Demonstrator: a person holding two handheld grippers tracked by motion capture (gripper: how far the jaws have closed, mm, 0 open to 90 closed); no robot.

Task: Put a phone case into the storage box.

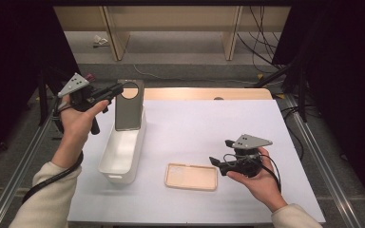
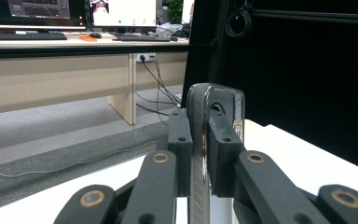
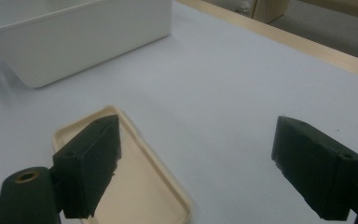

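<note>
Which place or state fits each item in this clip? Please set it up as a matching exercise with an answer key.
Things:
1. grey phone case
2. beige phone case
3. white bin
4. right gripper

Places or states:
A. lying flat on the table, hollow side up
B. jaws open, nothing between them
C. held upright, clamped in the left gripper
D. standing at the left of the white mat, under the grey case

Pairs: 1-C, 2-A, 3-D, 4-B

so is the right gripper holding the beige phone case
No, the right gripper is open, with the beige phone case lying flat on the table below it.
</note>
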